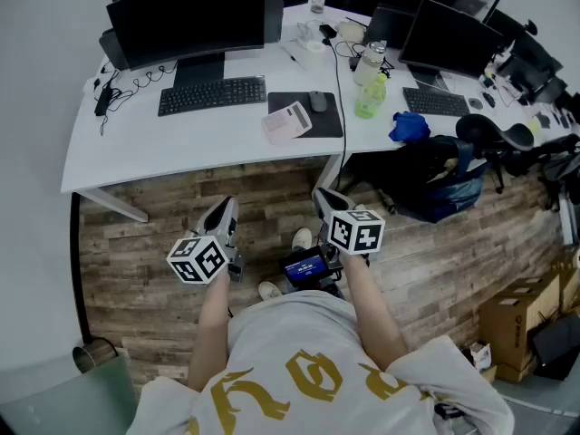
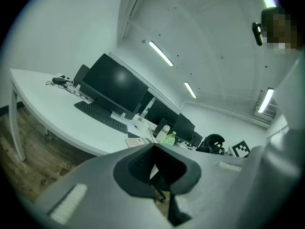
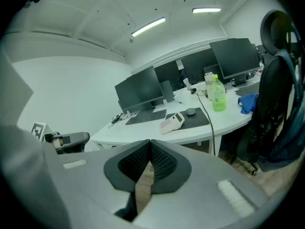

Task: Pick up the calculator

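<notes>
The grey plastic left gripper (image 1: 222, 208) and right gripper (image 1: 324, 198) hover with dark-padded jaws pressed together, empty, well apart from the pale rectangular calculator (image 1: 287, 120) on the smooth white surface (image 1: 181, 143).

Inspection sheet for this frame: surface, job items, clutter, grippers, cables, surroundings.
Surface: white desk, front strip mostly bare.
Job's things: calculator straddles the left edge of the mouse pad, untouched.
Clutter: keyboard, mouse, green bottle, blue cloth, monitor.
Grippers: left gripper and right gripper both shut, empty, held over the floor short of the desk.
Cables: black cable crosses the desk and drops over the front edge; loose leads at the left end.
Surroundings: wood floor, dark bag, cardboard box.
</notes>
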